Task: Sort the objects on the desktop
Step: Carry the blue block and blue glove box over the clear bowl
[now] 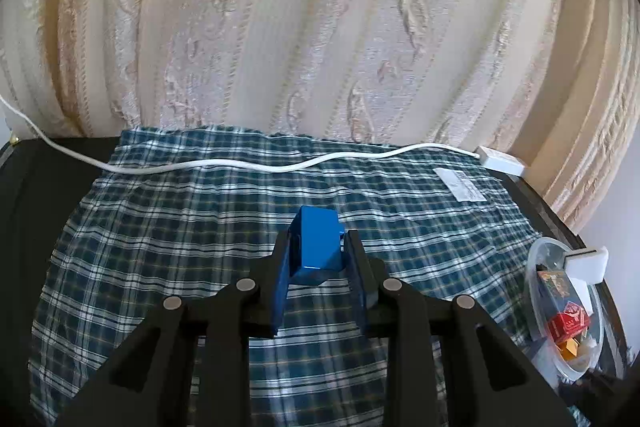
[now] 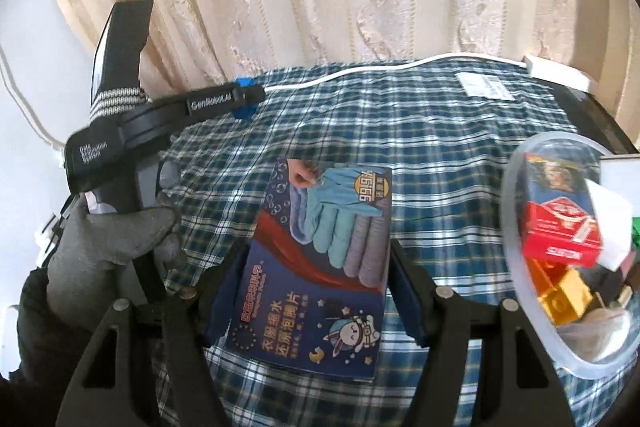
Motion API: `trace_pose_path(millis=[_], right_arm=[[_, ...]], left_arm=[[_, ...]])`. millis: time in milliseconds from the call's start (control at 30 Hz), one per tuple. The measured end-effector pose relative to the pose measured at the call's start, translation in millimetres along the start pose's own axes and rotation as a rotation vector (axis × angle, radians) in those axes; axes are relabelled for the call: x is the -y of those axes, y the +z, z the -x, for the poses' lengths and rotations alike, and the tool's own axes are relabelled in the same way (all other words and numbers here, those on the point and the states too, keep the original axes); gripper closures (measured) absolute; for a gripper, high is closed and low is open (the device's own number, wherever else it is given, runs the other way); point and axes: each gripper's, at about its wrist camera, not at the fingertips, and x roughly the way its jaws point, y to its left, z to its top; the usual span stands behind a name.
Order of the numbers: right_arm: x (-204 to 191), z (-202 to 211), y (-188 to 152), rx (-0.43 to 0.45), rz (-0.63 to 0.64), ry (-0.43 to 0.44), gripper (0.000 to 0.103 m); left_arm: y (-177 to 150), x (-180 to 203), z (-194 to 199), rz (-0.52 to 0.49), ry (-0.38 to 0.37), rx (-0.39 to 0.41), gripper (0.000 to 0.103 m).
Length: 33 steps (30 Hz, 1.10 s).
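Left wrist view:
Left gripper (image 1: pixel 318 259): jaws narrow, clamped on 1 blue block (image 1: pixel 316 247), lifted above the plaid cloth (image 1: pixel 160 227).
Background: white cable (image 1: pixel 240 165) lay across the cloth's far edge, running to a white adapter (image 1: pixel 502 160); curtain (image 1: pixel 320 27) behind.
Container: clear plastic tub (image 1: pixel 538 259) at right edge, holding small boxes.

Right wrist view:
Right gripper (image 2: pixel 320 251): jaws fairly wide, gripping 1 dark blue printed box (image 2: pixel 320 267) by its 2 long sides, above the cloth.
Tub: just right of the box, containing a red box (image 2: pixel 560 235) and a yellow block (image 2: pixel 568 293).
Left side: gloved hand (image 2: pixel 108 247) held the other gripper, blue block at its tip.
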Motion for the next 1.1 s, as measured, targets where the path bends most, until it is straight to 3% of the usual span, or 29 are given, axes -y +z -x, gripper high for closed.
trace_pose_path(millis=[400, 700, 833, 1100], right_arm=[[43, 46, -9, 0.081, -0.103, -0.060, 0.032], [112, 94, -13, 0.176, -0.233, -0.180, 0.032], [137, 103, -14, 0.196, -0.270, -0.235, 0.032], [166, 110, -24, 0.199, -0.327, -0.263, 0.032]], left_arm=[[-8, 39, 8, -0.058, -0.095, -0.014, 0.074], [-19, 72, 7, -0.117, -0.175, -0.052, 0.074], [-23, 78, 6, -0.128, -0.188, -0.068, 0.074], [-27, 96, 12, -0.156, -0.239, -0.077, 0.074]])
